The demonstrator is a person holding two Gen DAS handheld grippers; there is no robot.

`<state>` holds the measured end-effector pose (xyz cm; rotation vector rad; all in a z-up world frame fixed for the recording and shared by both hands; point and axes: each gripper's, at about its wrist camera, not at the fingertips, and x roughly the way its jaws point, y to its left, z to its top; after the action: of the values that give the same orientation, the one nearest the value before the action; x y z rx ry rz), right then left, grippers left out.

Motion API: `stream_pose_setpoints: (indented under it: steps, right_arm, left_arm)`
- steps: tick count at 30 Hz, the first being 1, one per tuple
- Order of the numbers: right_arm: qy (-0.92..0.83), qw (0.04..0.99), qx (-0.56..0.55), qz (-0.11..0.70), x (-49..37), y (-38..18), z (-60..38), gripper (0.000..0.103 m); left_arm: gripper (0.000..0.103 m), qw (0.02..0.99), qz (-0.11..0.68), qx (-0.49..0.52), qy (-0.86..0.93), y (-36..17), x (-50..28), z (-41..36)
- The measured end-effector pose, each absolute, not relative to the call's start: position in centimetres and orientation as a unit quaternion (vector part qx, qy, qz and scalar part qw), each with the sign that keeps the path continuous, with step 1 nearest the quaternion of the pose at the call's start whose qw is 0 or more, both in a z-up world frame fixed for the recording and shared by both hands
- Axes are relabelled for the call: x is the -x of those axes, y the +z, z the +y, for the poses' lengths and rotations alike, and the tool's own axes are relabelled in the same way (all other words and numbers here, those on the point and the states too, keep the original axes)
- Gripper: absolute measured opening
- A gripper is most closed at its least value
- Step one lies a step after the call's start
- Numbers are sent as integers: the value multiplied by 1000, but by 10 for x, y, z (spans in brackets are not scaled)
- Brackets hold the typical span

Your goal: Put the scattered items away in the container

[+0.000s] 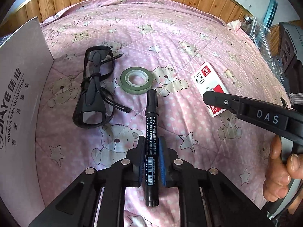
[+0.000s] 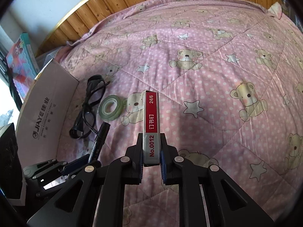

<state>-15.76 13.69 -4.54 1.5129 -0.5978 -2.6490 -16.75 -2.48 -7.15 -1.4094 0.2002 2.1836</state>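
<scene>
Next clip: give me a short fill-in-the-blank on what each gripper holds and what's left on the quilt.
1. The left gripper is shut on the black ____.
2. The right gripper clamps the red and white ____ box.
3. Between the marker and the cardboard box lie the black ____.
4. The tape roll lies ____ on the quilt.

Missing: marker; staples; glasses; flat

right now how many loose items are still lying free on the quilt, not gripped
2: the black glasses beside the cardboard box, and the green tape roll just right of them. The box interior is hidden.
</scene>
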Motion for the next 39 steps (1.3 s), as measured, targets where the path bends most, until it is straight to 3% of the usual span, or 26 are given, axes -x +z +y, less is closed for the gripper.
stream_pose_setpoints:
  steps: [39]
  right_arm:
    - [-871,106,-446,-176,95,13,47,15]
  left_arm:
    - [14,231,47,463,854,24,119,-80]
